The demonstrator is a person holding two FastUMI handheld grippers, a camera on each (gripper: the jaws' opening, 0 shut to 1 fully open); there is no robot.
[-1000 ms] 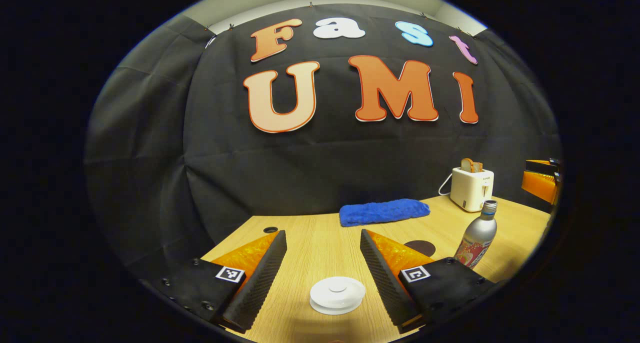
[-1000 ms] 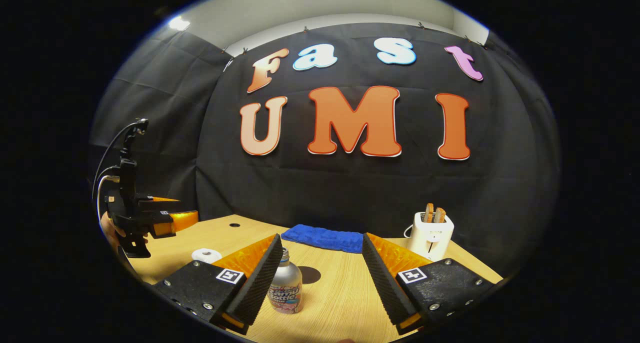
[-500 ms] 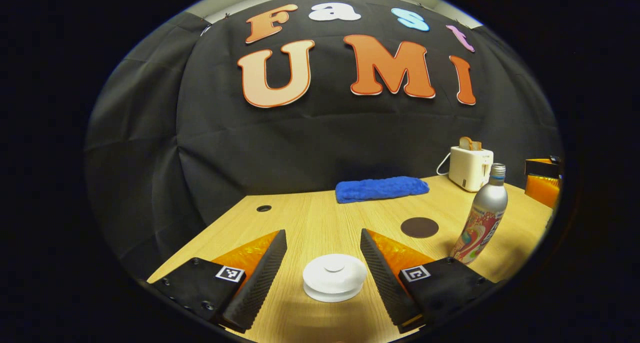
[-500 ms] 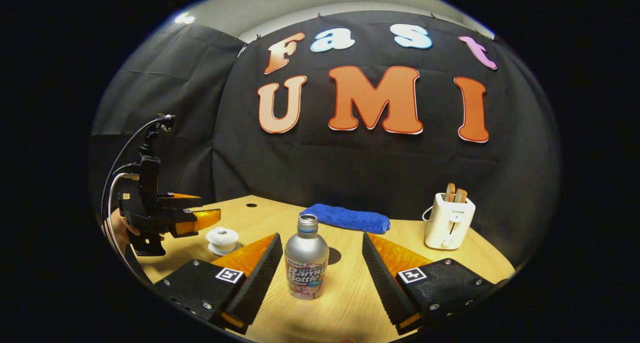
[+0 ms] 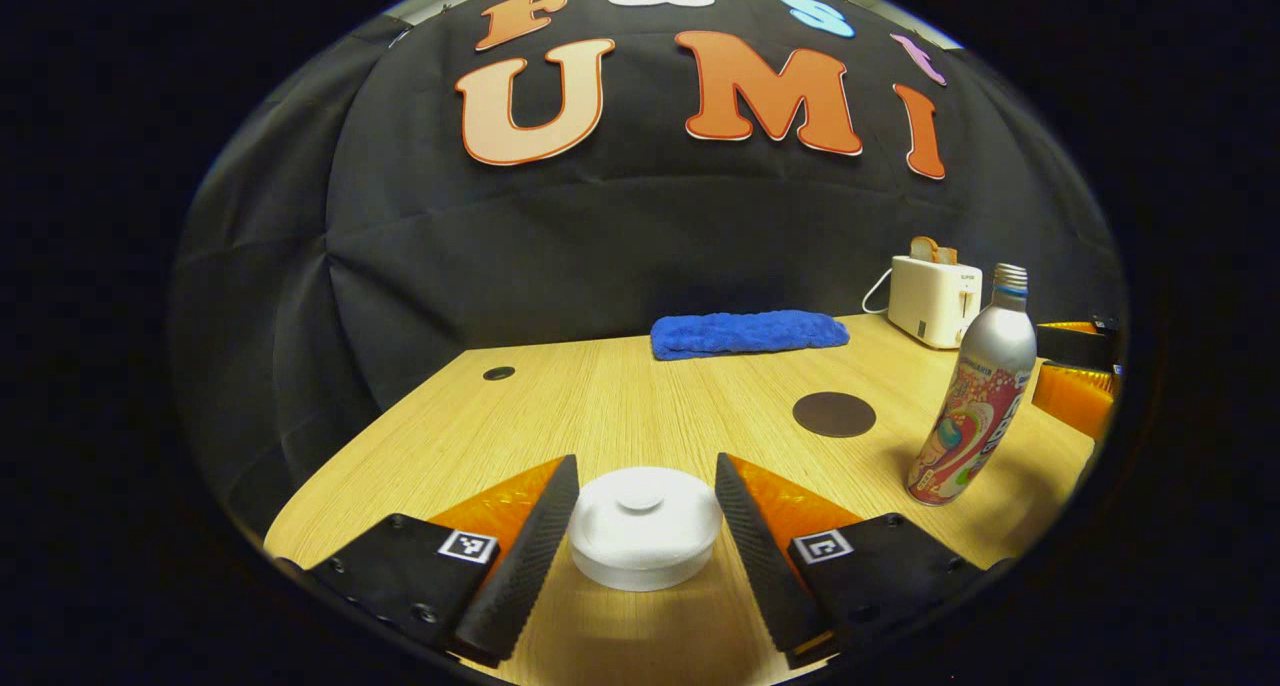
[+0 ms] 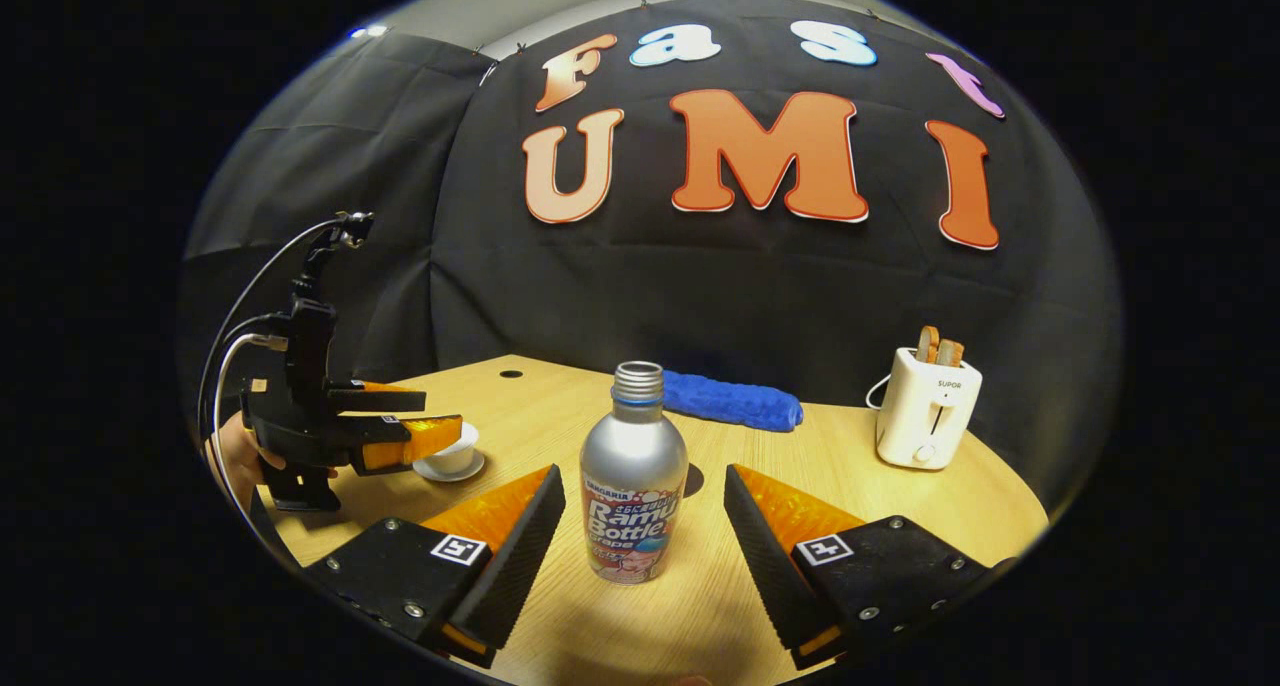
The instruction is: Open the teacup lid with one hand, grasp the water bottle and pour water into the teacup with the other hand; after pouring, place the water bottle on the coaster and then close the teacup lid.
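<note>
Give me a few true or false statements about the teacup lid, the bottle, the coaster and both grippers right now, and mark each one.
1. The lid sits on the teacup, between the left gripper's fingers. True.
2. The water bottle lies on its side. False: it stands upright on the table.
3. The bottle stands on the coaster. False: the coaster is bare, the bottle beside it.
4. The right gripper is open, the bottle between its fingers. True.
5. The toaster holds bread. True.

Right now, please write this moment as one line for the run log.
left gripper: open, straddling teacup lid | right gripper: open, around water bottle, not gripping | coaster: bare | lid: on
</note>
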